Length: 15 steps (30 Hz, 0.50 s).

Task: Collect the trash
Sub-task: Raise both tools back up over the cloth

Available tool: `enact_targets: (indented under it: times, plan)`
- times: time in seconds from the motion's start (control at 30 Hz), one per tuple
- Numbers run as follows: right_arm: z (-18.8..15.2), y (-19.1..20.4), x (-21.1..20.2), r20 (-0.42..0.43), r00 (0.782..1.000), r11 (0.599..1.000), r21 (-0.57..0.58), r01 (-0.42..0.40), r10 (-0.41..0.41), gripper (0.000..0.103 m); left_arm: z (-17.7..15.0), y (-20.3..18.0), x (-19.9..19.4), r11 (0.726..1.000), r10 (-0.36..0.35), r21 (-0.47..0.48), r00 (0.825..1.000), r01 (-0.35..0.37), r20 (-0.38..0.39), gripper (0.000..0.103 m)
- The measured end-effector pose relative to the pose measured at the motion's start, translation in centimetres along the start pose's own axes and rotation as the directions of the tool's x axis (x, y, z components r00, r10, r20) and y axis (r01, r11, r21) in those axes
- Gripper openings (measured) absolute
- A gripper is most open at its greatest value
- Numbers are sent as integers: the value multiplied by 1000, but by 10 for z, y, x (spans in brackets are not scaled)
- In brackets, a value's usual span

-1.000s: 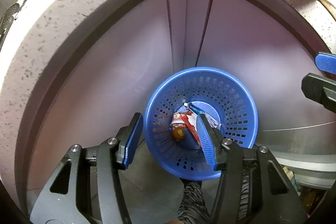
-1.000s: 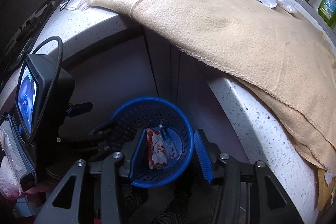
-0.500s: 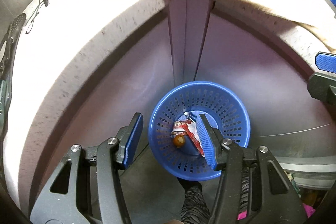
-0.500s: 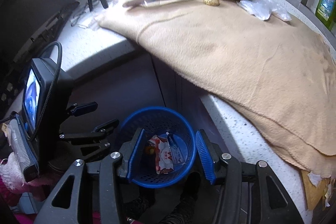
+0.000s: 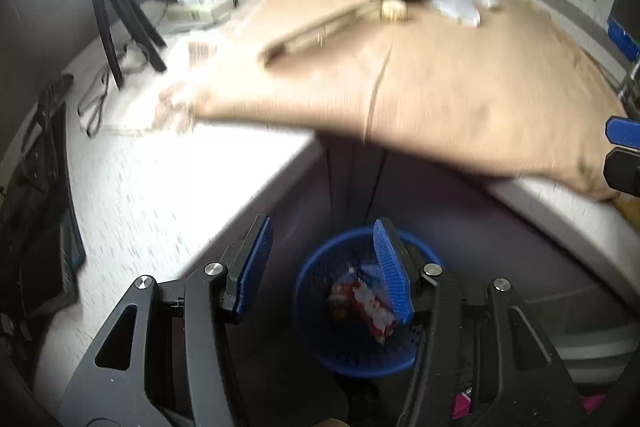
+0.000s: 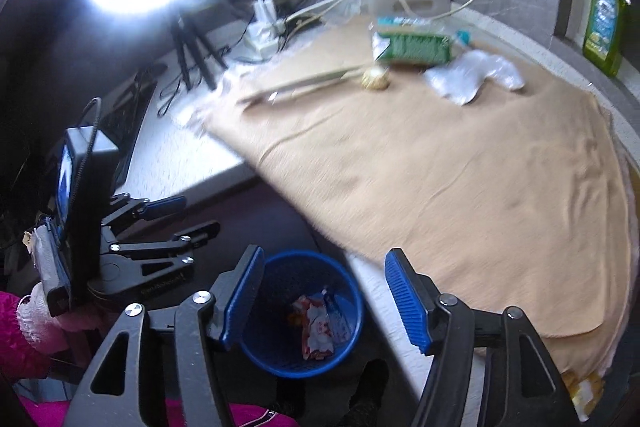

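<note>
Task partly done: red/white snack wrappers (image 6: 318, 323) already in blue trash basket (image 6: 352, 311) on floor below desk (image 5: 132, 187) edge. Left to collect, all on tan cloth (image 6: 460, 187) far from basket: green carton (image 6: 414, 45), crumpled clear plastic (image 6: 472, 77), round yellowish ball (image 6: 376, 79), long flat stick-like thing (image 6: 304, 87).

Left hand-held gripper (image 5: 322, 267) half-wide, empty, above basket. Right hand-held gripper (image 6: 324, 297) empty, jaws opening, nothing btwn them, basket seen through gap.

Vs earlier frames: both cams rose from near the basket mouth, tilted up; desk top + remaining trash now in view, basket looks smaller. Basket contents unchanged. Frames blurry.
</note>
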State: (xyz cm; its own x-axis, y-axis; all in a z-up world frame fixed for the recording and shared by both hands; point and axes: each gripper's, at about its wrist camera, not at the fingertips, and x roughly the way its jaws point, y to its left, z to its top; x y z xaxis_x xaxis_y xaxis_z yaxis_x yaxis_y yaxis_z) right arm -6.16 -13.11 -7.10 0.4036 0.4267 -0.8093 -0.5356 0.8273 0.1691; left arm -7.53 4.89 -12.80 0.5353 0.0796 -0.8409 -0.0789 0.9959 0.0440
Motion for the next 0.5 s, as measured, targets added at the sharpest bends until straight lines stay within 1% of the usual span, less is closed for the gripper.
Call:
enact_targets:
  times: [0.13,0.23,0.3,0.37,0.5]
  plan:
    - [16,-21,-6,31,999,999,27,18,-19,71,25,1,-13,1000,11,-15,998,-10,55,54]
    - [28,-44,-8,46,998,998,60,31,-33,74,42,1,-13,1000,18,-22,997,-16,77,54]
    - [37,-60,-8,53,998,996,87,36,-41,75,55,0,-12,1000,23,-23,996,-21,83,54]
    - [46,-78,-7,60,997,992,116,40,-47,79,65,1,-9,1000,24,-20,996,-22,83,54]
    - [65,-109,-5,71,996,988,150,44,-55,82,85,-4,-1,999,43,9,996,-44,81,54]
